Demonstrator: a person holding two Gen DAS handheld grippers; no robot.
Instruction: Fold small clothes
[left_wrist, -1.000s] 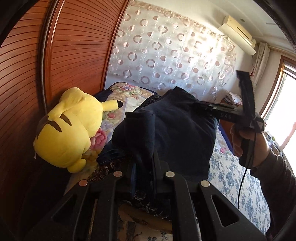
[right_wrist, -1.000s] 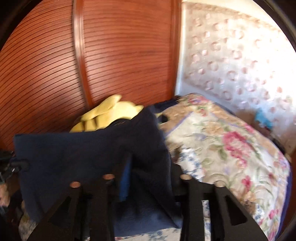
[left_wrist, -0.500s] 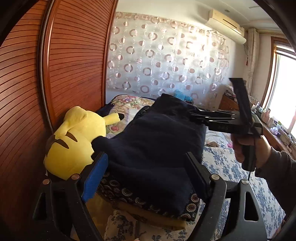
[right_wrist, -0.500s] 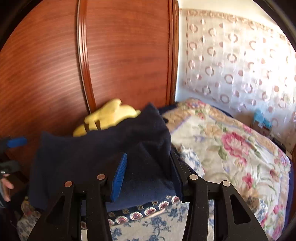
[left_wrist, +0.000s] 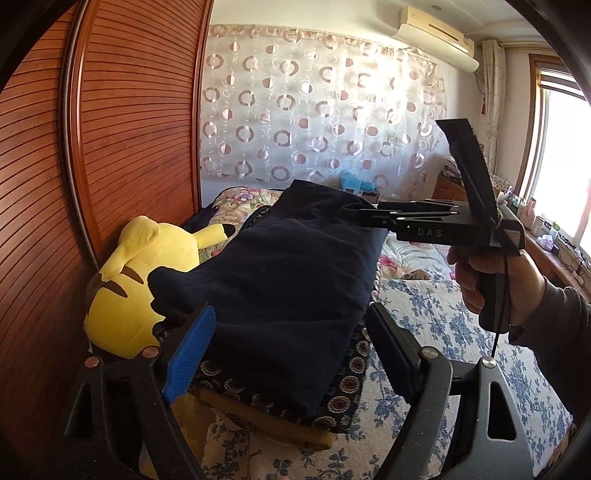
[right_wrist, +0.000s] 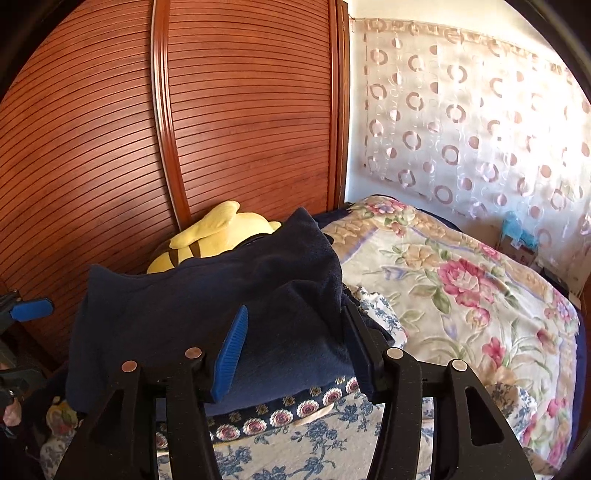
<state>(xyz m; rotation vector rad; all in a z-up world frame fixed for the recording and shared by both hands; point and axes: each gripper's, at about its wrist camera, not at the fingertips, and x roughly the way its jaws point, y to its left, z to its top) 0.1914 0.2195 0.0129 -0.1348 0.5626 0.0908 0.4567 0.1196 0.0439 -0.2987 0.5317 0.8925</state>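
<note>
Broadly, a bed (right_wrist: 480, 295) with a floral quilt fills the room beside a slatted wooden wardrobe (left_wrist: 140, 129), with a ring-patterned curtain (left_wrist: 325, 110) behind. On the bed sits a stack of folded clothes: a navy garment (left_wrist: 288, 288) lies flat on top of a dark piece with round floral medallions (left_wrist: 343, 384), and a mustard-coloured layer (left_wrist: 266, 417) shows beneath. A yellow Pikachu plush (left_wrist: 136, 280) lies between the stack and the wardrobe, touching the stack's left edge.

The left gripper (left_wrist: 288, 354) stands wide open at the near end of the stack, its blue-padded finger (left_wrist: 188, 350) to one side of the navy garment and the black one to the other; neither clearly presses the cloth.

The right gripper (right_wrist: 291, 350) is also parted, somewhat less widely, straddling the garment's near right corner; its black finger seems to brush the fabric edge, though the contact is hard to judge. In the left wrist view, the same gripper (left_wrist: 364, 218) reaches the garment's far corner, held by the right hand (left_wrist: 498, 280).
</note>
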